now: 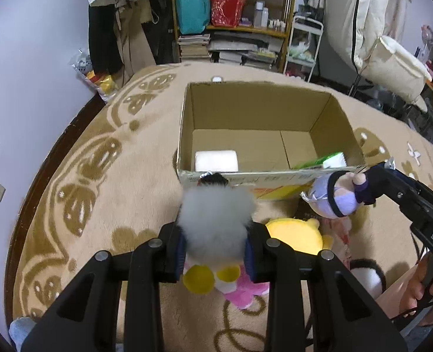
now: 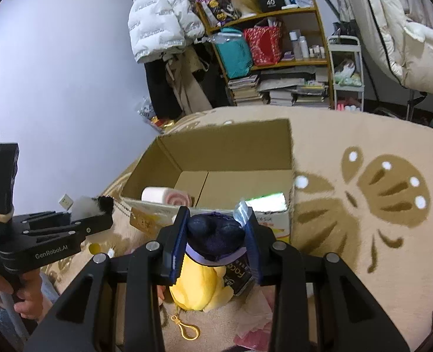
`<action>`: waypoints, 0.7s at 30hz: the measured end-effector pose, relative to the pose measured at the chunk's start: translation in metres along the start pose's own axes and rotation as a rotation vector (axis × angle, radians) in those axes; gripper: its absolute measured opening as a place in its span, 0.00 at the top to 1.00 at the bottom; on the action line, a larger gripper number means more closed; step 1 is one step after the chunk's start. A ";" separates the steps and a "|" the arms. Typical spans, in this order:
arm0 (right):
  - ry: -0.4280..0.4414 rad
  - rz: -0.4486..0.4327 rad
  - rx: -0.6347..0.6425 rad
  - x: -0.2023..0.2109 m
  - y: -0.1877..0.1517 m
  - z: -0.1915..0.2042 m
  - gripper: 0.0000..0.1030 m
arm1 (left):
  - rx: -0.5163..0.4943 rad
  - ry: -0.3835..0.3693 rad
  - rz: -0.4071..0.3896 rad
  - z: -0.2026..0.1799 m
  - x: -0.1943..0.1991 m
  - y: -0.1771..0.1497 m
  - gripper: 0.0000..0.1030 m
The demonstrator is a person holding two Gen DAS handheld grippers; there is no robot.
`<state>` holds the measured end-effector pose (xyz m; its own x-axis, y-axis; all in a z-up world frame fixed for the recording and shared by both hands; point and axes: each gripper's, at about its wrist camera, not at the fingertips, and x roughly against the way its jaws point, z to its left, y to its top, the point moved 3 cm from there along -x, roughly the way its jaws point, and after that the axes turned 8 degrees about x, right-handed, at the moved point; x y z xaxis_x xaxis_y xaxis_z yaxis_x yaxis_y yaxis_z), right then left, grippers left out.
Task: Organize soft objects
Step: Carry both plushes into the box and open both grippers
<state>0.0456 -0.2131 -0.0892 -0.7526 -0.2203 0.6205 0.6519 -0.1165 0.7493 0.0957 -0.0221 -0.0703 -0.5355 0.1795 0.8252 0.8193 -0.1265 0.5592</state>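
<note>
The left gripper (image 1: 216, 246), angled downward, jaws clenched on a fluffy grey-white plush toy (image 1: 216, 220); the right gripper (image 2: 215, 246) grasps a purple-haired doll (image 2: 216, 234), both before the open cardboard box (image 1: 184, 135).

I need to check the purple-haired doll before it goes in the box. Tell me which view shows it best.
The left wrist view: the purple-haired doll shows whole from the side, held by the right gripper. The right wrist view shows only its dark body between the pads, head hidden.
</note>
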 end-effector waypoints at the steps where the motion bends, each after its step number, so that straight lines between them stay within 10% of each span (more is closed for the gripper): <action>1: -0.003 -0.006 -0.002 0.004 0.002 0.000 0.63 | 0.001 0.000 -0.007 0.000 0.001 0.001 0.71; 21: -0.004 -0.149 0.043 0.037 0.057 0.018 0.63 | 0.019 -0.014 -0.250 -0.003 0.021 0.052 0.71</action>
<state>0.0532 -0.2107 -0.0198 -0.8410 -0.1995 0.5028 0.5286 -0.1058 0.8422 0.1260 -0.0278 -0.0234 -0.7192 0.2161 0.6604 0.6657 -0.0582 0.7440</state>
